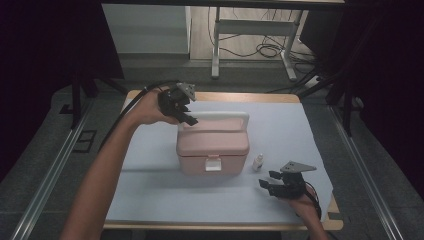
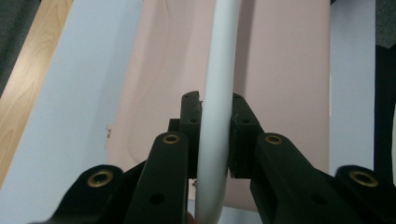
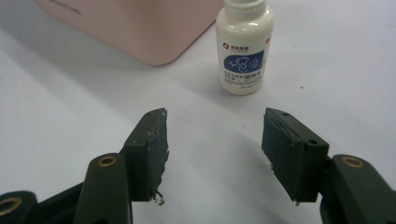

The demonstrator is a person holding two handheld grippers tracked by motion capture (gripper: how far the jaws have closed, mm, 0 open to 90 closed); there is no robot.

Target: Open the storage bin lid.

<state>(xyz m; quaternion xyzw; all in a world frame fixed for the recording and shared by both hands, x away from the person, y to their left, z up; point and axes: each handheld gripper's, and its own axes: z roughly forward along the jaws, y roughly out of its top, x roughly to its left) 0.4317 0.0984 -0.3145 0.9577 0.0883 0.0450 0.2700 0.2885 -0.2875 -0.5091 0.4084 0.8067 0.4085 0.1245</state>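
High view: a pink box (image 1: 212, 145) with a white handle (image 1: 220, 116) sits near the middle of the counter (image 1: 150, 185), which is covered by a pale sheet over a wooden top. The left tool (image 1: 189, 118) reaches in from the far left corner and meets the handle at its left end, above the lid's back edge. A small white bottle (image 1: 258, 162) stands upright just beside the box's front right corner. The right tool (image 1: 267, 181) rests low on the counter near the front right, its jaws apart and pointing toward the bottle with a gap between them. Left gripper view: the white handle (image 2: 217, 116) runs up between the two black jaws, which are clamped against it on both sides, with the pink lid (image 2: 280, 84) beneath; the pads appear to press the bar, though the contact line lies in shadow. Right gripper view: the jaws stand wide with nothing between them, and the bottle (image 3: 243, 51), with a blue label, stands ahead of them on the sheet, clear of both pads. The rounded corner of the pink box (image 3: 140, 28) lies just to its left.
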